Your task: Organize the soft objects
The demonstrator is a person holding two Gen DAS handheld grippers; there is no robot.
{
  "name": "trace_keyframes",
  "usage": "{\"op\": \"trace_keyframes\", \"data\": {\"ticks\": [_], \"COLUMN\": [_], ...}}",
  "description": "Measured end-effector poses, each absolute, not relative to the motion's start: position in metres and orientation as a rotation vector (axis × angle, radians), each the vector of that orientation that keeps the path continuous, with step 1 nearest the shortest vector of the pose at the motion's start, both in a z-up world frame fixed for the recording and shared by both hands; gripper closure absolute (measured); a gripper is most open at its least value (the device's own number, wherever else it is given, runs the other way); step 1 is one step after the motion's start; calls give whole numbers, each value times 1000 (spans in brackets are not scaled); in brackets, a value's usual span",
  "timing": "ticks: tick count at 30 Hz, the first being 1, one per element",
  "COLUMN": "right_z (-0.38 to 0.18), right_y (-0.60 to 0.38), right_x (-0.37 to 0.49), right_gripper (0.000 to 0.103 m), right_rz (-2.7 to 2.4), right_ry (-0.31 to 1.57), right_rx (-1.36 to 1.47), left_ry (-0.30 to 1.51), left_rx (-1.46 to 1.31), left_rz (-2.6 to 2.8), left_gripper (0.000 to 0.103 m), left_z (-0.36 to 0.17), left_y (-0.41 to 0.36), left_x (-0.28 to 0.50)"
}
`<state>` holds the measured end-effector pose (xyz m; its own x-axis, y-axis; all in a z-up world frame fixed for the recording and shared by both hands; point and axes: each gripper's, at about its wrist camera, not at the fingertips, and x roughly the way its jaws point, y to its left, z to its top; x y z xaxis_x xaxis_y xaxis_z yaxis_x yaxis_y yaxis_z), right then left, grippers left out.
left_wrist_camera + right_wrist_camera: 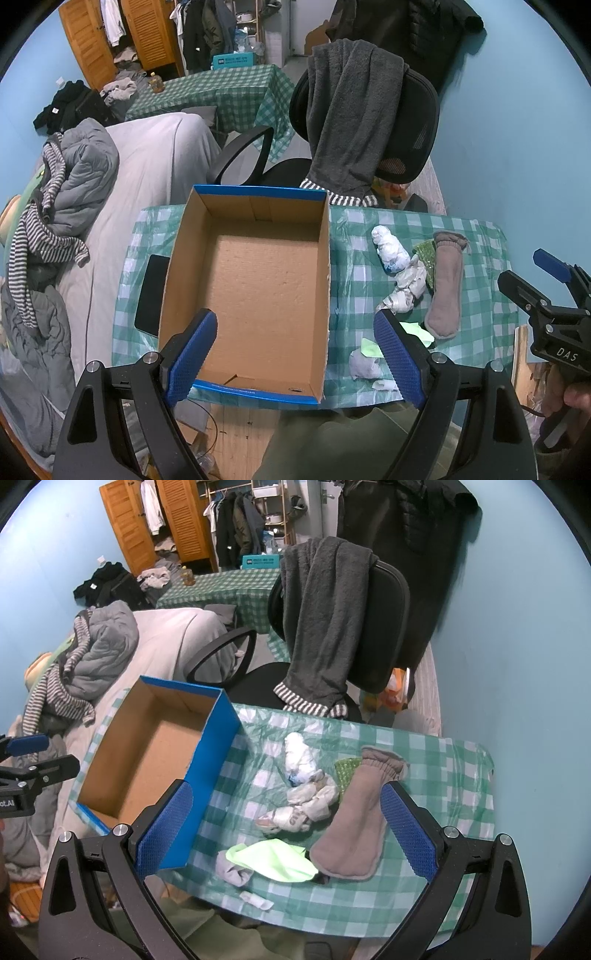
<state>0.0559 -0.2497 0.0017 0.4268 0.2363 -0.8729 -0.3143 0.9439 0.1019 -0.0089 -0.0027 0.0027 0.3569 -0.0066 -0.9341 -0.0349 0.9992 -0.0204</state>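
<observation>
Checkered tablecloth (424, 897) has the empty blue cardboard box (251, 280) on its left, and right of that the brown sock (354, 823), lime cloth (280, 860) and white bundles (303, 760). Left gripper (295, 354) and right gripper (284, 830) both hang wide open, holding nothing.

a small table (424, 897) in a green-and-white checked cloth carries everything. ahead-left of the right gripper (288, 834) stands an open cardboard box (218, 760), blue outside. between its fingers lie crumpled white bags (306, 775), a lime cloth (280, 860) and a grey sock (232, 871); a brown sock (354, 823) lies just inside its right finger. a dark phone (151, 295) rests left of the box.
</observation>
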Motion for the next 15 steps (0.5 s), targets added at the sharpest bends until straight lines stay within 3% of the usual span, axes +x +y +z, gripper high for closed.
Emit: {"op": "trace_keyframes", "data": {"ticks": [15], "right_z": [-2], "right_y": [-251], "right_x": [53], "right_gripper": [2], "right_rz": [342], "right_ry": [1083], "right_rx": [-81], "left_ry": [1211], "left_rx": [-39], "left_rz": [17], "left_gripper": [15], "left_z": [0], "left_y": [-5], "left_x": [-13]}}
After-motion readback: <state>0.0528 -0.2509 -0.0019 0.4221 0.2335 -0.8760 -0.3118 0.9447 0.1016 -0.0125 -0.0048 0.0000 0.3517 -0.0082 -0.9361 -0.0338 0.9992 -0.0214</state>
